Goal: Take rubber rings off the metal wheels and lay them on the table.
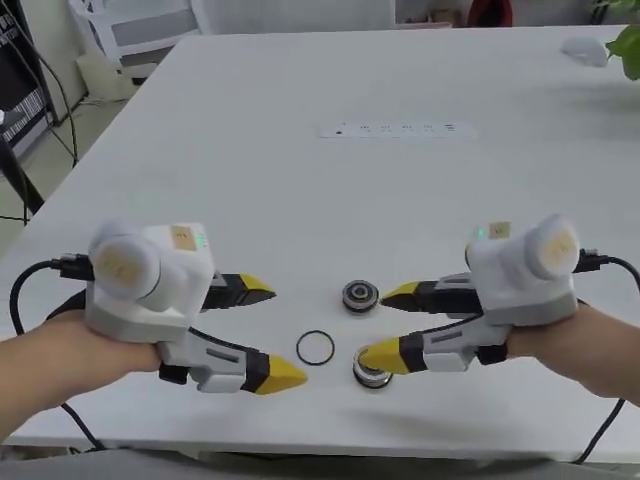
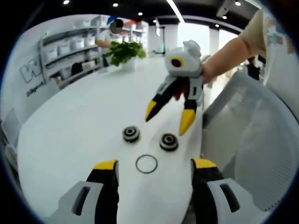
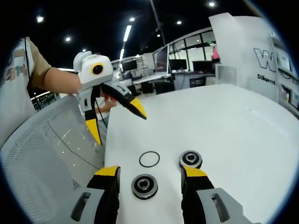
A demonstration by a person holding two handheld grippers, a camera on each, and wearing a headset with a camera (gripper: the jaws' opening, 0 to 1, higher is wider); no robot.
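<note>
A loose black rubber ring [image 1: 315, 348] lies flat on the white table [image 1: 300, 180] between the two grippers. One metal wheel [image 1: 359, 295] stands just beyond it. A second wheel [image 1: 372, 373] sits by the front edge, partly under my right gripper's lower finger. My left gripper [image 1: 270, 332] is open, its tips just left of the ring [image 2: 146, 164]. My right gripper [image 1: 378, 325] is open too, and its own view shows the near wheel [image 3: 144, 185] lying between its jaws, the far wheel [image 3: 190, 159] beside its right tip and the ring [image 3: 149, 159] just ahead.
A white power strip [image 1: 397, 129] lies mid-table, farther back. A green plant [image 1: 625, 45] stands at the far right corner. A white mesh chair [image 3: 46, 154] is behind the table's front edge [image 1: 330, 440], close to the near wheel.
</note>
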